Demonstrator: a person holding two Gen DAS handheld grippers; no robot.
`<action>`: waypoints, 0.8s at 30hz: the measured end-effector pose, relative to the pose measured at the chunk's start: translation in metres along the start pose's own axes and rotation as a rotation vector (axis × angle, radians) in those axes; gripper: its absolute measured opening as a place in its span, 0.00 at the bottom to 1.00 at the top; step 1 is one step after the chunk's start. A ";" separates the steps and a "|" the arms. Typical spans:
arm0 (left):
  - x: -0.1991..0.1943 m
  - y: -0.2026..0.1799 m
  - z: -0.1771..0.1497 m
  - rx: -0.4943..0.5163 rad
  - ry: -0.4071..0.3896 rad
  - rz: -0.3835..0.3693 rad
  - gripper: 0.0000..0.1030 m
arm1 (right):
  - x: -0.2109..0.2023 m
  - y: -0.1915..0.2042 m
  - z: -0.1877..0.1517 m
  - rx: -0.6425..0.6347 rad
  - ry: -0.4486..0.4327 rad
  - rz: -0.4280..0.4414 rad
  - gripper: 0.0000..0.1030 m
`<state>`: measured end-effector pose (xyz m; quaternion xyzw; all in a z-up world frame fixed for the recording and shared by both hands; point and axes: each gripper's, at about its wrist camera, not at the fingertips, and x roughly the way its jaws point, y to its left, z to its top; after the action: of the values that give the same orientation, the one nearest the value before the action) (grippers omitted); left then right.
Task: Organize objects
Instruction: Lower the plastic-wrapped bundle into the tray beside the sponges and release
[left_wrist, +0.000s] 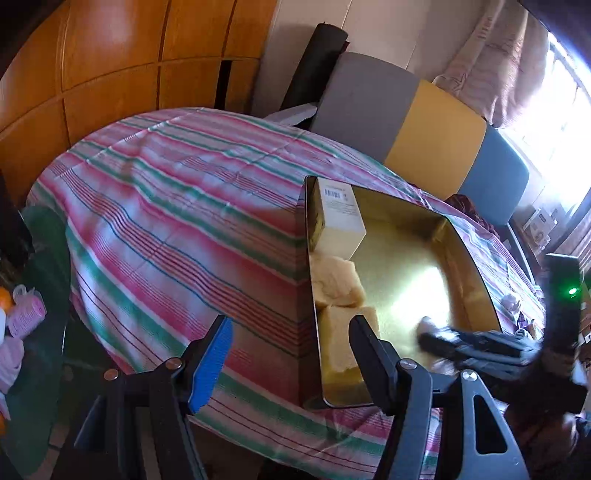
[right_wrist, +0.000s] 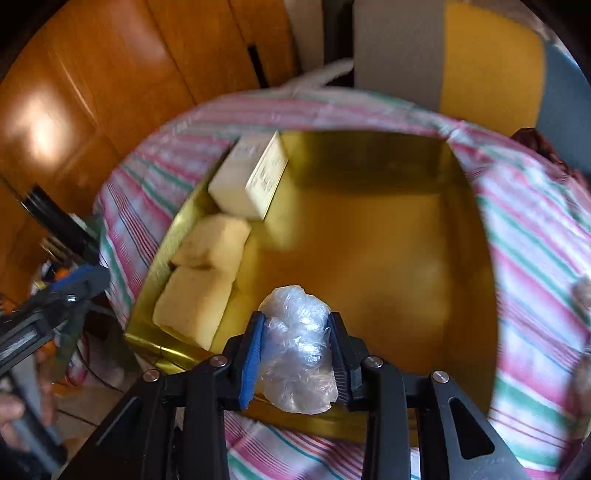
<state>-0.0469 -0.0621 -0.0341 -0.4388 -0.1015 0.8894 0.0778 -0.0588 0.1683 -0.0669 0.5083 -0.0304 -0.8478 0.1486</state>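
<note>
Right hand-held gripper (right_wrist: 295, 354) clenches a crumpled clear plastic wad (right_wrist: 297, 347) between its blue-faced finger and its black one, both pressing into the wad's sides. Its long axis runs along the fingers, one end bulging out past the tips toward the tray and the other end trailing back toward the gripper body. It hangs over the near edge of a gold metal tray (right_wrist: 369, 236), close to the 2 pale yellow sponge blocks (right_wrist: 207, 273) that lie one behind the other against the tray's left wall. Beyond them a cream carton (right_wrist: 245, 181) with printed text lies in the far left corner, its long axis pointing toward the far wall and slightly leftward. Everything else on the tray floor is bare shiny metal.

Left hand-held gripper (left_wrist: 291, 343) stands released, its fingers spread with nothing between them, over the cloth just left of the tray's near left corner; in its view the right gripper appears as a blur across the tray's near right part.

Under the tray lies a striped cloth (left_wrist: 166, 206) in pink, green and white, covering a round table. Behind it stand orange wooden cabinet doors (left_wrist: 110, 66), a grey, yellow and blue panel (left_wrist: 436, 140), and a pink curtain (left_wrist: 491, 62) beside a bright window.
</note>
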 end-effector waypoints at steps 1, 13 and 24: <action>0.000 0.001 -0.001 -0.002 -0.001 -0.004 0.64 | 0.007 0.007 0.000 -0.014 0.017 0.016 0.35; -0.001 -0.003 -0.003 0.024 -0.001 -0.006 0.64 | 0.022 0.032 -0.007 -0.027 0.028 0.177 0.62; -0.017 -0.032 -0.005 0.130 -0.055 0.024 0.64 | -0.031 0.011 -0.013 0.025 -0.110 0.094 0.75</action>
<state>-0.0307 -0.0346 -0.0162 -0.4095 -0.0405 0.9067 0.0926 -0.0319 0.1677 -0.0445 0.4608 -0.0726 -0.8660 0.1800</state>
